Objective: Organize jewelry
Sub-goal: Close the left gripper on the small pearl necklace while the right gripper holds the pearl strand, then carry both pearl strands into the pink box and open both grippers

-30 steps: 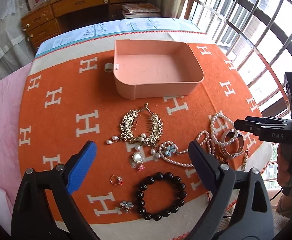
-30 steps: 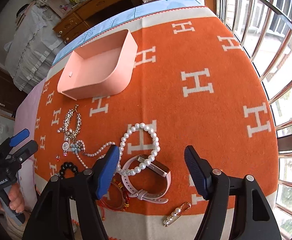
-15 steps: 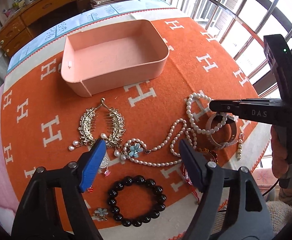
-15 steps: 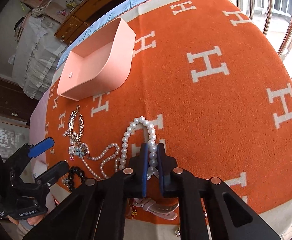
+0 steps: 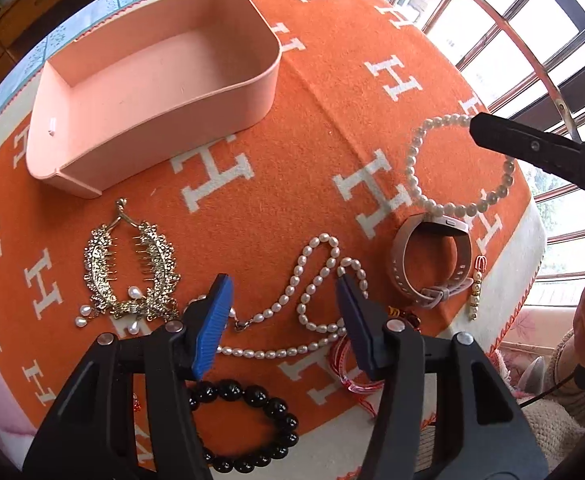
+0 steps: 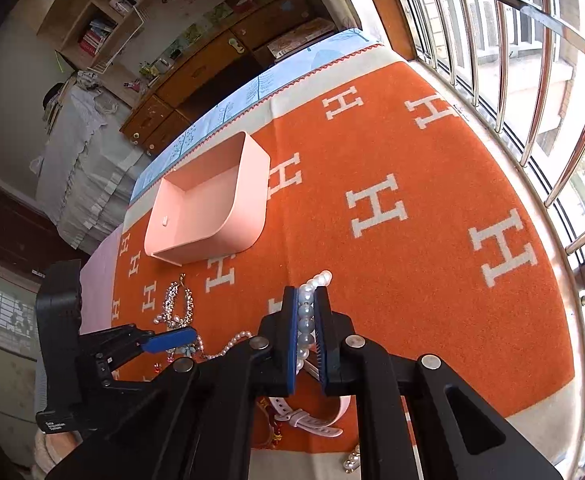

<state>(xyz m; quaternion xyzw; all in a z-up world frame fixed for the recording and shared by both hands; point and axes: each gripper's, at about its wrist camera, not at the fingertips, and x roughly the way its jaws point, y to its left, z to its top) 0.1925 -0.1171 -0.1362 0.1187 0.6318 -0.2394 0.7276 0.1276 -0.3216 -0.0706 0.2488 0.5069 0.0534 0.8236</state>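
**Pearl bracelet clamped on the right, left jaws closing over the pearl strand**

Your pink tray [image 5: 160, 80] sits on the orange blanket [image 5: 332, 80] with its low open end toward the jewelry. It is smooth plastic with rounded corners, and nothing lies in it apart from a small white tab on its floor.

Your right gripper [image 6: 306, 320] is clamped on the round-pearl bracelet [image 5: 416, 160]: in the right wrist view a column of glossy white beads runs between the ribbed blue pads, and a few beads stick out past the tips. From the left wrist view the loop hangs off that gripper's tip, its lower beads just above or touching the pink watch [image 5: 432, 264]; you cannot tell which from this angle.

Your left gripper [image 5: 280, 304] points steeply down with its jaws about half open and closing. Between them lies the long strand of oval pearls [image 5: 312, 280], looped on the blanket; the pads are not pressing on it.

Around it you have the gold filigree hair comb [image 5: 128, 264] with drop pearls, a bracelet of shiny black beads [image 5: 260, 400] near the blanket's edge, a red cord bangle [image 5: 348, 364] partly behind the left gripper's finger, and a small pearl pin [image 5: 475, 288] beside the watch's soft, perforated strap.
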